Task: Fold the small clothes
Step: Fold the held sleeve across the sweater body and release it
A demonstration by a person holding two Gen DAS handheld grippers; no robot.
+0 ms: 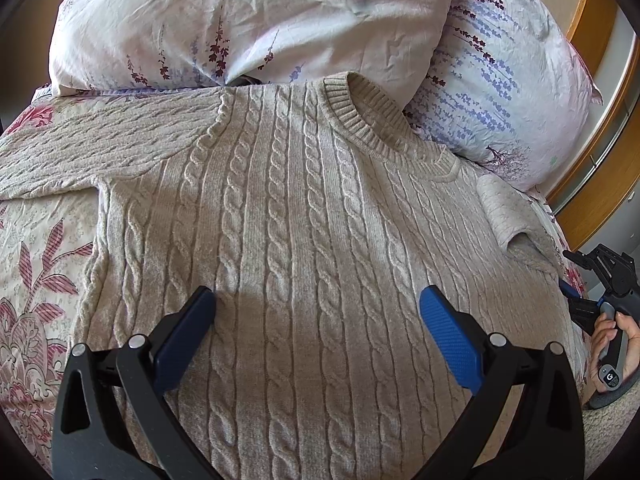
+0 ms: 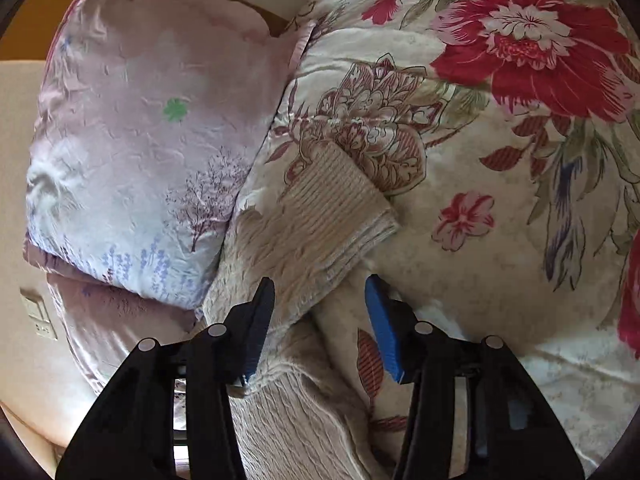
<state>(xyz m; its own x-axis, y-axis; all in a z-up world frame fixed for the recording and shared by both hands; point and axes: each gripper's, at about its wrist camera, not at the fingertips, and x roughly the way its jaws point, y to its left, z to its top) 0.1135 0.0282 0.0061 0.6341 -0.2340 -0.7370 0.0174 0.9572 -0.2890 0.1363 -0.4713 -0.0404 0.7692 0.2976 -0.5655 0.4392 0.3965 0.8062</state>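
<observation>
A beige cable-knit sweater (image 1: 288, 200) lies front up on the bed, its neckline (image 1: 360, 120) toward the pillows. My left gripper (image 1: 316, 296) hovers over its chest, open wide, with nothing between the blue pads. One sleeve (image 1: 80, 140) stretches out to the left. The other sleeve (image 2: 304, 248) lies on the bedspread and ends in a ribbed cuff (image 2: 340, 196). My right gripper (image 2: 320, 284) stands open just above this sleeve, the fabric passing under its left finger, and the pads do not press on it. In the left wrist view the right gripper (image 1: 576, 284) sits at the sweater's right edge, held by a hand (image 1: 612, 336).
Two lavender-print pillows (image 1: 240, 20) (image 1: 500, 92) lean against the sweater's collar end. A floral bedspread (image 2: 500, 200) covers the bed on both sides. A wooden headboard (image 1: 596, 20) runs behind the pillows. A wall switch (image 2: 38, 316) shows beyond the bed's edge.
</observation>
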